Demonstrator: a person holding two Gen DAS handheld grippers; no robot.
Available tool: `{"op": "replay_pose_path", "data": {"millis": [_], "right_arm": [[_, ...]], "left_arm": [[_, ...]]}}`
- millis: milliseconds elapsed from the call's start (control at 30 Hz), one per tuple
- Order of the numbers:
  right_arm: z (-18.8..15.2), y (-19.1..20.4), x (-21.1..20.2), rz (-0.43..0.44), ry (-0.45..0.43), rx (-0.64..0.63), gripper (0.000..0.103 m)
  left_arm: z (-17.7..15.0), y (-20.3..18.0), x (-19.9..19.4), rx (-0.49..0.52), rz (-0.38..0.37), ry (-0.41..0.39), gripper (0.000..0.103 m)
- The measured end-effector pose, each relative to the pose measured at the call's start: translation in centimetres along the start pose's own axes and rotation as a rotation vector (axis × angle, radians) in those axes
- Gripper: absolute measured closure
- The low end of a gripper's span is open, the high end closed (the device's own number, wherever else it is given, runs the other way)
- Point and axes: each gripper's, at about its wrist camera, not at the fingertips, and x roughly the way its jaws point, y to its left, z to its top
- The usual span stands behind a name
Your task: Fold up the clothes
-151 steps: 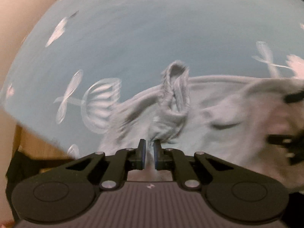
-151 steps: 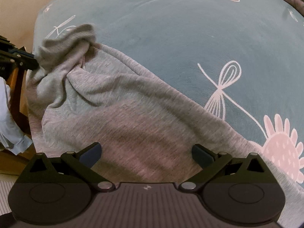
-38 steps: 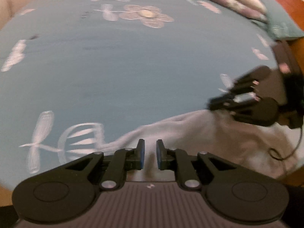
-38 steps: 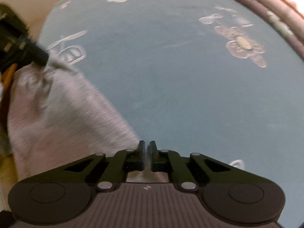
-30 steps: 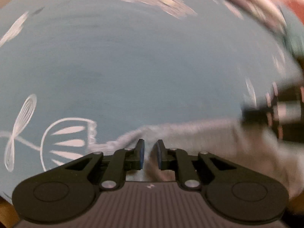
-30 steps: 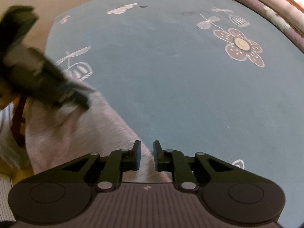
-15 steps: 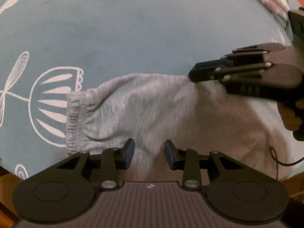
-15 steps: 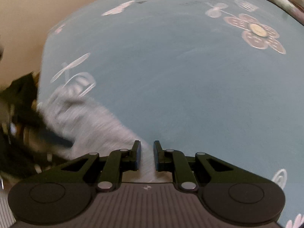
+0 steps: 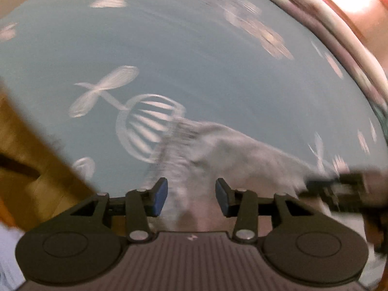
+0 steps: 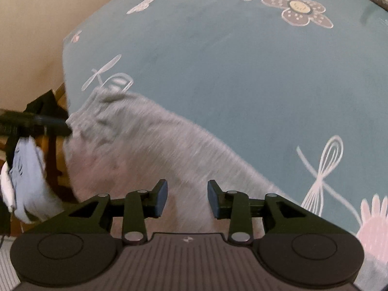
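A grey knitted garment (image 9: 232, 155) lies on the blue flower-print bedcover (image 9: 194, 53), its ribbed waistband (image 9: 174, 140) toward the far left. My left gripper (image 9: 191, 195) hovers over the cloth; its jaws are opening and the pads press on nothing. In the right wrist view the same garment (image 10: 155, 140) stretches from the lower middle to the bed's left edge. My right gripper (image 10: 187, 197) stands above it, jaws also opening, with only flat cloth below the gap. The other gripper shows blurred at each view's edge (image 9: 339, 189) (image 10: 36, 121).
The bedcover (image 10: 242, 60) spreads far and right, with large flower prints. A wooden bed frame (image 9: 36, 165) and the bed's edge lie at the left. A pale blue-white cloth (image 10: 26, 184) hangs off the left side. A pinkish roll (image 9: 339, 31) borders the bed's far right.
Both grippers have let go of the garment, and their jaws went from nearly shut to parted. The garment now lies spread on the bed. The left gripper moved back toward the bed's edge.
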Motion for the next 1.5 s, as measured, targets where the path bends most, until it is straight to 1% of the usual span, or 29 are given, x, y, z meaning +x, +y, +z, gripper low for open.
{"op": "replay_pose_path", "data": {"millis": [100, 200, 233, 267, 300, 333, 400, 433, 467, 500, 567, 700, 767, 833, 867, 900, 933, 967, 1000, 1033, 1100, 1167, 1200, 1233, 1267, 1300, 1367, 1467, 1500], "right_arm": [[-1.2, 1.0, -0.5, 0.005, 0.027, -0.03, 0.062], [-2.6, 1.9, -1.1, -0.021, 0.055, -0.065, 0.061], [-3.0, 2.0, -1.4, -0.031, 0.064, -0.073, 0.059], [-3.5, 2.2, -1.6, -0.04, 0.073, -0.08, 0.056], [-3.9, 2.4, -1.9, -0.05, 0.082, -0.087, 0.055], [-4.3, 2.4, -2.1, -0.07, 0.087, -0.082, 0.055], [-5.0, 2.3, -2.5, -0.095, 0.1, -0.064, 0.055], [-5.3, 2.2, -2.6, -0.1, 0.106, -0.051, 0.055], [-5.6, 2.2, -2.9, -0.097, 0.105, -0.046, 0.055], [-6.0, 2.5, -3.1, -0.081, 0.105, -0.062, 0.055], [-6.8, 3.8, -3.3, -0.054, 0.109, -0.169, 0.055], [-8.8, 7.0, -2.8, -0.011, 0.127, -0.412, 0.056], [-9.9, 8.2, -2.2, -0.02, 0.151, -0.517, 0.059], [-11.1, 8.9, -1.4, -0.079, 0.174, -0.592, 0.061], [-11.5, 8.9, -0.8, -0.102, 0.187, -0.604, 0.066], [-11.8, 8.7, -0.3, -0.111, 0.192, -0.6, 0.074], [-11.8, 8.5, 0.1, -0.111, 0.205, -0.585, 0.079], [-11.9, 8.2, 0.4, -0.112, 0.218, -0.57, 0.091], [-11.9, 8.0, 0.8, -0.112, 0.23, -0.556, 0.097], [-11.8, 8.2, 0.6, -0.095, 0.236, -0.568, 0.099], [-11.6, 8.4, -0.2, -0.046, 0.235, -0.569, 0.099], [-11.0, 7.8, -0.8, 0.073, 0.243, -0.476, 0.099], [-10.9, 7.5, -0.4, 0.117, 0.295, -0.425, 0.097], [-11.0, 7.4, -0.3, 0.1, 0.299, -0.424, 0.094], [-11.2, 7.4, -0.2, 0.084, 0.303, -0.422, 0.089], [-11.2, 7.3, -0.5, 0.064, 0.289, -0.417, 0.089], [-11.3, 7.0, -1.3, 0.025, 0.261, -0.406, 0.083], [-11.8, 6.2, -2.5, -0.032, 0.229, -0.399, 0.072], [-12.4, 6.2, -2.7, -0.074, 0.225, -0.429, 0.072]], "left_arm": [[-0.7, 1.7, -0.3, -0.11, 0.045, -0.015, 0.06], [-1.4, 3.8, 0.5, -0.196, 0.004, 0.035, 0.06], [-1.6, 4.1, 0.9, -0.206, -0.011, 0.05, 0.06], [-1.7, 4.4, 1.4, -0.215, -0.025, 0.066, 0.06], [-1.8, 4.5, 1.8, -0.223, -0.022, 0.068, 0.06], [-1.8, 4.4, 1.9, -0.218, -0.038, 0.057, 0.061], [-1.5, 4.1, 1.8, -0.198, -0.061, 0.014, 0.065], [-1.3, 3.9, 1.5, -0.183, -0.065, 0.0, 0.068], [-1.3, 3.5, 1.1, -0.163, -0.055, -0.007, 0.076], [-1.2, 3.2, 1.0, -0.138, -0.032, -0.008, 0.078], [-1.1, 2.7, 0.8, -0.1, -0.003, -0.016, 0.079], [-1.1, 2.1, 1.0, -0.088, 0.003, -0.045, 0.084], [-1.2, 1.9, 0.8, -0.09, 0.008, -0.068, 0.085], [-1.0, 1.8, 0.4, -0.1, 0.008, -0.074, 0.086], [-1.0, 1.8, 0.3, -0.113, 0.004, -0.074, 0.086], [-0.9, 1.7, 0.2, -0.126, 0.0, -0.075, 0.086], [-0.8, 1.7, 0.1, -0.131, 0.004, -0.077, 0.086], [-0.8, 1.7, 0.0, -0.137, 0.008, -0.078, 0.086], [-0.8, 1.6, -0.1, -0.126, 0.024, -0.081, 0.086], [-0.8, 1.4, -0.2, -0.111, 0.049, -0.085, 0.086], [-0.8, 1.4, -0.4, -0.084, 0.097, -0.089, 0.086], [-0.8, 1.8, -0.2, -0.094, 0.109, -0.06, 0.086], [-0.9, 1.9, 0.0, -0.102, 0.116, -0.047, 0.086], [-1.0, 1.9, -0.1, -0.099, 0.121, -0.037, 0.086], [-1.0, 1.7, -0.3, -0.091, 0.123, -0.04, 0.086], [-1.1, 1.4, -0.6, -0.082, 0.118, -0.049, 0.086], [-1.4, 0.6, -1.2, -0.069, 0.069, -0.057, 0.086], [-2.4, -1.4, -1.3, -0.042, -0.015, -0.013, 0.086], [-3.0, -2.4, -1.1, -0.011, -0.053, 0.007, 0.086]]}}
